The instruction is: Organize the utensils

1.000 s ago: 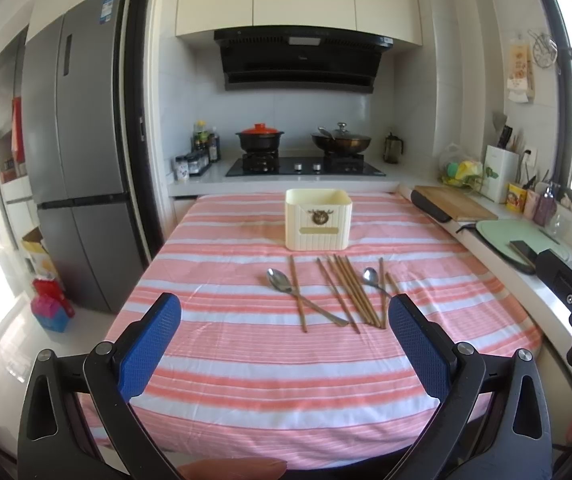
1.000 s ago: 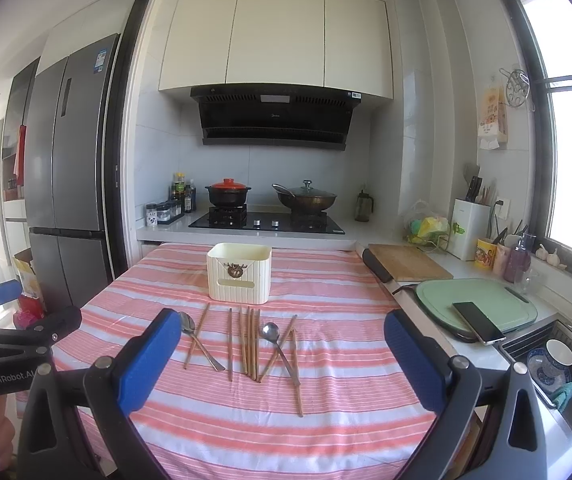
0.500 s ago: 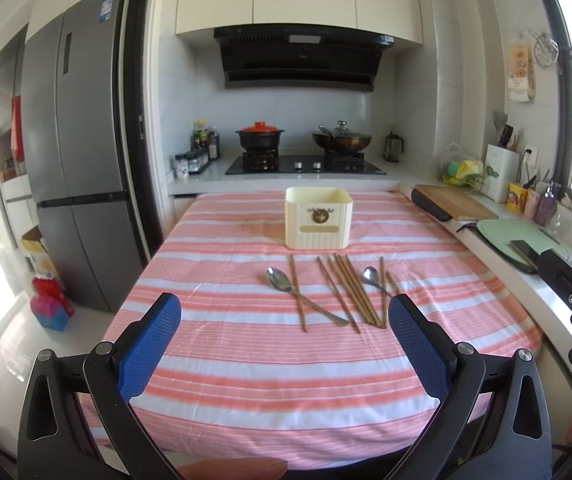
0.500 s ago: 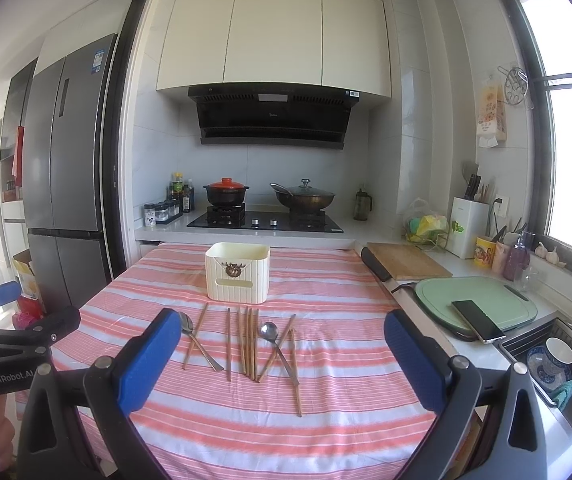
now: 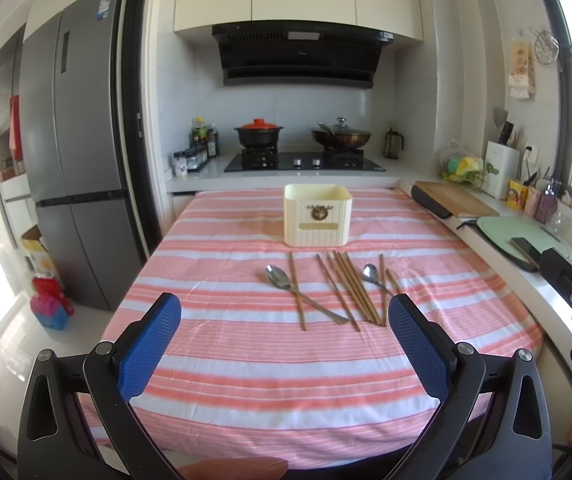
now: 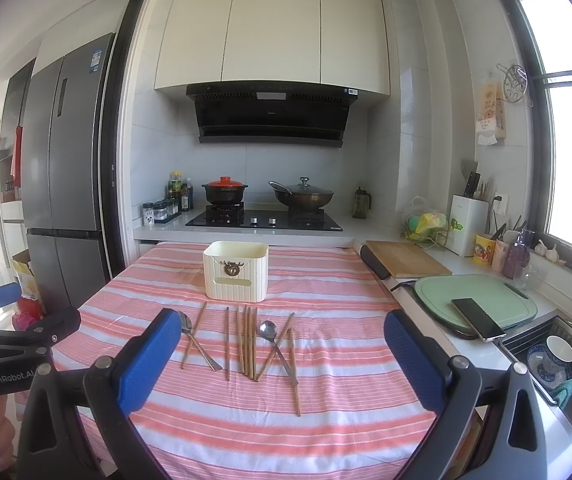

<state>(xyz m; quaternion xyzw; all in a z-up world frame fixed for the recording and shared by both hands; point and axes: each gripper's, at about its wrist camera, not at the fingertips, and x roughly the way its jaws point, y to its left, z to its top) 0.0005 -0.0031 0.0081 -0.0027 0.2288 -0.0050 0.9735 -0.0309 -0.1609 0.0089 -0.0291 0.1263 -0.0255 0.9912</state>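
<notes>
A cream utensil holder (image 5: pixel 317 220) (image 6: pixel 235 276) stands upright on the pink striped tablecloth (image 5: pixel 245 360). In front of it lie several wooden chopsticks (image 5: pixel 356 288) (image 6: pixel 247 340) and two metal spoons (image 5: pixel 279 276) (image 5: pixel 372 273), also seen in the right wrist view (image 6: pixel 185 324) (image 6: pixel 268 330). My left gripper (image 5: pixel 283 344) is open and empty, held above the near table edge. My right gripper (image 6: pixel 277 354) is open and empty, also short of the utensils. Each gripper shows at the edge of the other's view.
A counter runs along the right with a wooden cutting board (image 6: pixel 406 260), a green board (image 6: pixel 474 300) carrying a phone (image 6: pixel 478 318), and a sink (image 6: pixel 546 356). A stove with pots (image 6: pixel 263 216) sits behind the table. A fridge (image 5: pixel 73 160) stands at left.
Almost nothing differs. The right wrist view has shifted very slightly; the utensils and holder lie as before and both grippers stay open.
</notes>
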